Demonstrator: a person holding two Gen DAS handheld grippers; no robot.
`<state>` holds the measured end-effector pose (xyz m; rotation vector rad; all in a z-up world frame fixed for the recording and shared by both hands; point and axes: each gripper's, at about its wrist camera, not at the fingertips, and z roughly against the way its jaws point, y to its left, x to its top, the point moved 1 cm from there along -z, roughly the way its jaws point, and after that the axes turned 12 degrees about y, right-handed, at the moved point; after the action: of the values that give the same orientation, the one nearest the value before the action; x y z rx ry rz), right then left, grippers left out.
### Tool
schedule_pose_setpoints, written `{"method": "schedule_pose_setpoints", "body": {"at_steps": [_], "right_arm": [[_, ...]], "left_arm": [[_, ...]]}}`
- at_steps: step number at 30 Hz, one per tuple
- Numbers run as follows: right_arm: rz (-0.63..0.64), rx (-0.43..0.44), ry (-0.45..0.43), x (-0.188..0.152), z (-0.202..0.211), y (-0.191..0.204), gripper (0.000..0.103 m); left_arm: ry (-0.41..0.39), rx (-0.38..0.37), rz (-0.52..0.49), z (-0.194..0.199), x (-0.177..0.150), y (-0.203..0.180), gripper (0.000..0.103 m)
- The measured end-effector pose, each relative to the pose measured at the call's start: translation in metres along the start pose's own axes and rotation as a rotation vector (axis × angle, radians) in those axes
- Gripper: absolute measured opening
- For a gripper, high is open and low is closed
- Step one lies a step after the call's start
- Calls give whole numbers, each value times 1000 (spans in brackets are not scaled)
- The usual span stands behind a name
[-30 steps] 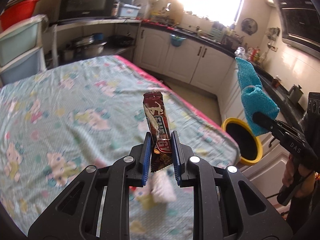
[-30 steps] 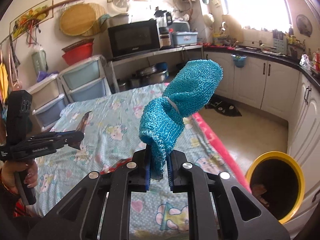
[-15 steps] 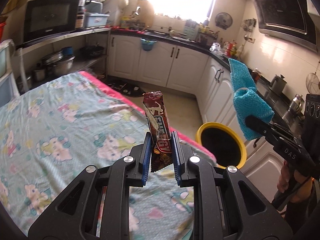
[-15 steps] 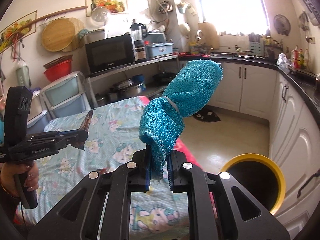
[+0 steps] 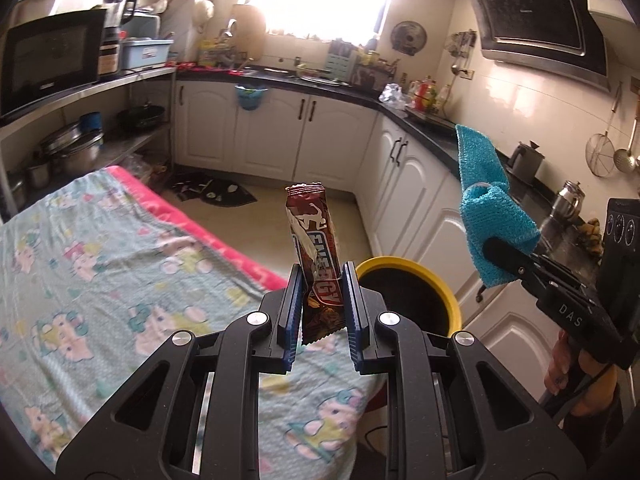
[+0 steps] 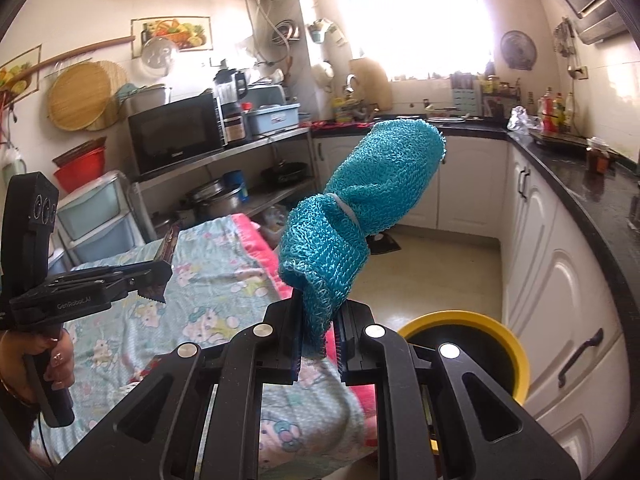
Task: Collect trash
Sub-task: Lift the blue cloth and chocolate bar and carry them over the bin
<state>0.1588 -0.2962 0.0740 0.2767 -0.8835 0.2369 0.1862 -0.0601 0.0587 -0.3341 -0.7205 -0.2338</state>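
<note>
Left gripper [image 5: 320, 300]: jaws narrow, clamped on the lower part of a brown wrapper [image 5: 314, 248]. Wrapper stands upright, its top well clear of the jaws, bottom edge poking out below them. Grip looks square and firm.

Right gripper [image 6: 318, 336]: jaws narrow, pinching the bottom hem of a teal cloth [image 6: 360, 200]. Most of the cloth bulges up and forward, out of the jaws. From the left wrist view the same cloth [image 5: 486, 208] hangs off the right jaws, near the cabinets.

Bin [image 5: 408, 296]: yellow rim, dark inside, on the floor just past the corner of the bench [image 5: 100, 280], which wears a cartoon-print sheet. In the right wrist view the bin [image 6: 460, 344] sits low and right of the jaws. Contents cannot be made out.

Step in hand, as I read it: carry to the bin and drop. Both loads are up in the air, neither over the opening yet.

Doing it well:
- Bring the wrapper over the middle of the opening, not the rim; it is light and may flutter on release.
- Tip the left jaws downward before opening, so the wrapper slides out rather than sticking to a pad.
- Take one side at a time; the two grippers are close and could clash over a small mouth.
- The cloth is bulky and floppy. Lower it partly into the bin before letting go, or a fold may catch on the rim.
</note>
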Motion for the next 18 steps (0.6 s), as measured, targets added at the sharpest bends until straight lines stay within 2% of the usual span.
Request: {"method": "schedule_pose_setpoints", "body": {"at_steps": [18], "right_arm": [[-122,-119,-32,-8,17,-66,13]], "left_arm": [[40,-84,-98,-60,43,-64,14]]}}
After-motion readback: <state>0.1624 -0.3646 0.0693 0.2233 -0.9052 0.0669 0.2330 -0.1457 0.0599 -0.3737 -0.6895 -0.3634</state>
